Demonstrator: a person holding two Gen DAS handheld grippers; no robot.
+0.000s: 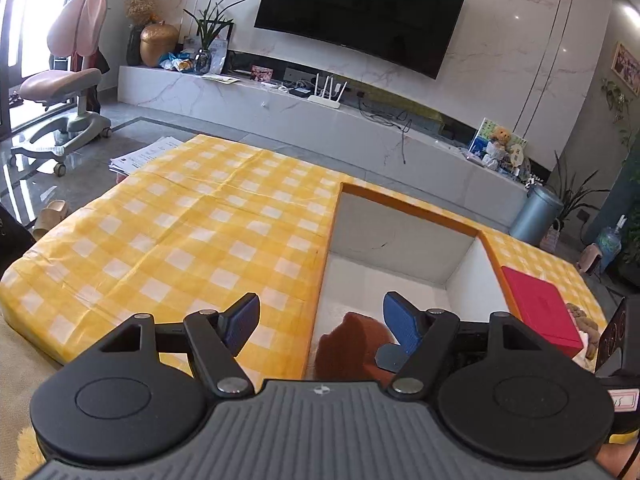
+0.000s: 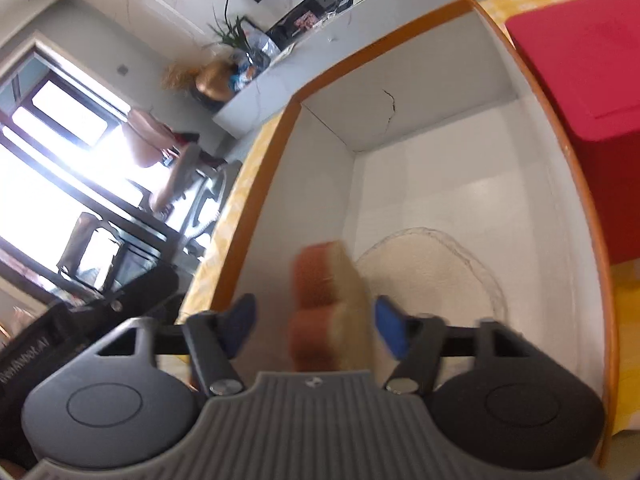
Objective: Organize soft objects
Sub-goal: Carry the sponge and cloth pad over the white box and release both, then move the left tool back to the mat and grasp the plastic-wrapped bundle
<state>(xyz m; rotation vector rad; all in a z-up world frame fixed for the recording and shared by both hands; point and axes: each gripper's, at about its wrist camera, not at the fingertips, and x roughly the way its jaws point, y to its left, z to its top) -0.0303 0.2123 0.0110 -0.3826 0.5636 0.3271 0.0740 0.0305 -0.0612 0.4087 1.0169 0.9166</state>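
An open box with an orange rim [image 1: 408, 202] and white inside walls stands on a yellow checked cloth [image 1: 200, 220]. In the left wrist view a brown plush toy [image 1: 352, 340] lies at the box's near end. My left gripper [image 1: 322, 322] hangs open above the box's left wall with nothing between its blue pads [image 1: 244, 322]. In the right wrist view my right gripper [image 2: 316, 326] points down into the box [image 2: 256, 216]. A blurred brown and beige plush toy [image 2: 324, 304] sits between its fingers, and the pads do not press on it. A cream soft round piece [image 2: 432, 276] lies on the box floor.
A red box [image 1: 540, 312] [image 2: 580, 80] stands right of the orange-rimmed box, with a tan plush [image 1: 580, 314] beyond it. Behind the table are a white TV bench [image 1: 280, 108], a pink chair [image 1: 68, 80] on the left and papers [image 1: 144, 156] at the table's far left corner.
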